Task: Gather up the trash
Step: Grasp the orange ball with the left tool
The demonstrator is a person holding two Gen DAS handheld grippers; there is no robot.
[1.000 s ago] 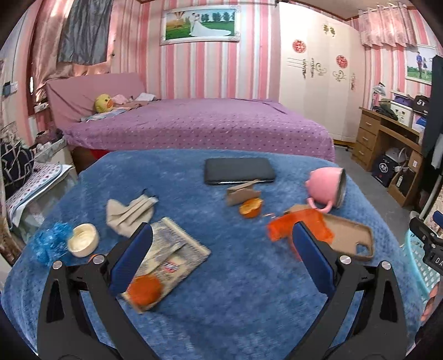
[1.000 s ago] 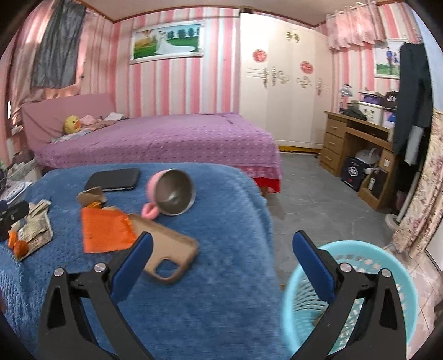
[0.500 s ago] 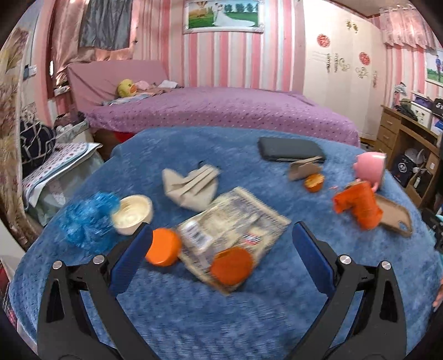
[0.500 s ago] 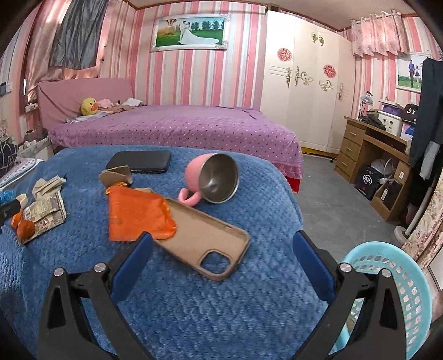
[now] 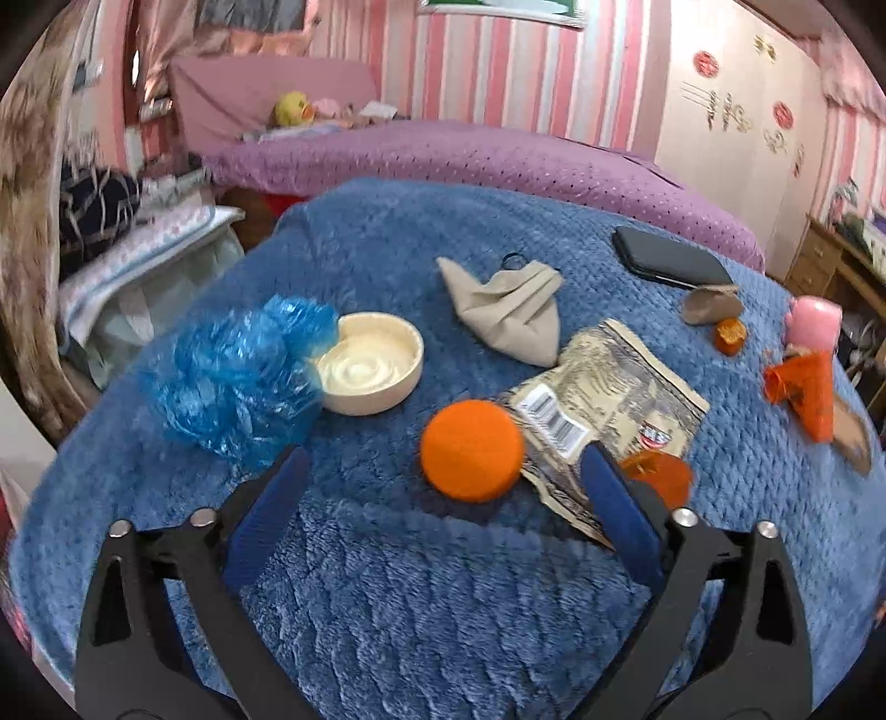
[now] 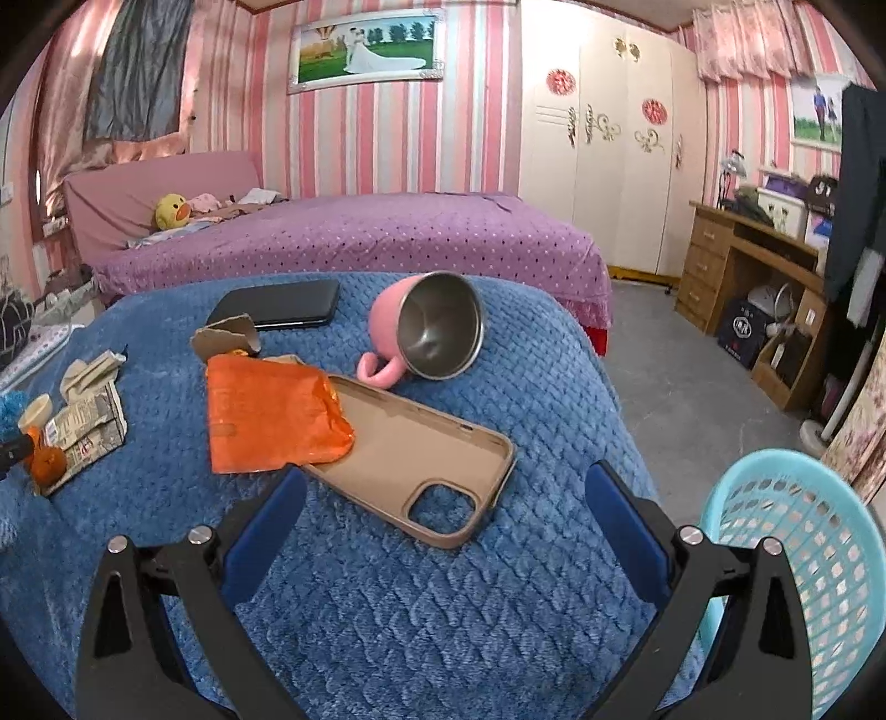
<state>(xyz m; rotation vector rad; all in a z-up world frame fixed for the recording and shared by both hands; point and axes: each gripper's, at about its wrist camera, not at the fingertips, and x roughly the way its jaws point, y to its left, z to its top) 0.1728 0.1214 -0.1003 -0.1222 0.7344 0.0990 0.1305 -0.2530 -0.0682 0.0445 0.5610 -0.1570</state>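
This is looking like a home bedroom. A bed (image 6: pixel 354 238) under a purple spread is lying at the far side, a framed wedding photo (image 6: pixel 365 47) is hanging on the pink striped wall (image 6: pixel 476 127), a white wardrobe (image 6: pixel 620 149) is standing far right, and a wooden desk (image 6: pixel 758 277) is sitting at the right.

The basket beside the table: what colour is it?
Light blue, best seen in the right wrist view.
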